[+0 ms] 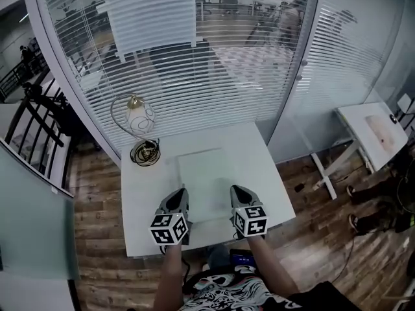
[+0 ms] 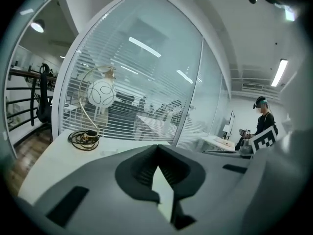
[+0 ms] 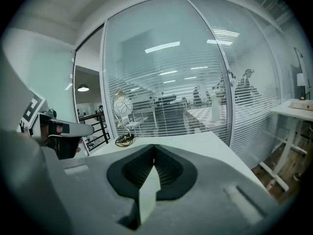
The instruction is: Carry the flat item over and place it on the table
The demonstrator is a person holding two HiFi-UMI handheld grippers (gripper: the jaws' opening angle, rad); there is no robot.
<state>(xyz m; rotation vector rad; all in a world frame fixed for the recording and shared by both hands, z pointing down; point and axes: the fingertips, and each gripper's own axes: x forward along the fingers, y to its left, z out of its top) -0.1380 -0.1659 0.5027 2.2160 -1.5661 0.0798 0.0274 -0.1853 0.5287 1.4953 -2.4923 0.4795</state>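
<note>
At frame centre, can see flat item (image 1: 202, 173) lying on table (image 1: 139, 193). Looks placed, so carry prob. done. Holding nothing w/ L gripper (image 1: 181, 194) & R gripper (image 1: 235, 191): both jaws fully closed, at item's near corners. Just need to pull back.

Both forearms (image 1: 170, 276) reach forward side by side. The left tongs (image 1: 179, 194) and right tongs (image 1: 237, 192) tilt slightly down, each clamped on the sheet (image 1: 206, 177).

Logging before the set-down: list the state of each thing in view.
flat sheet: gripped at its near edge, over the table.
left gripper: shut on the flat sheet.
right gripper: shut on the flat sheet.
lamp: upright, cable coiled at base.
</note>
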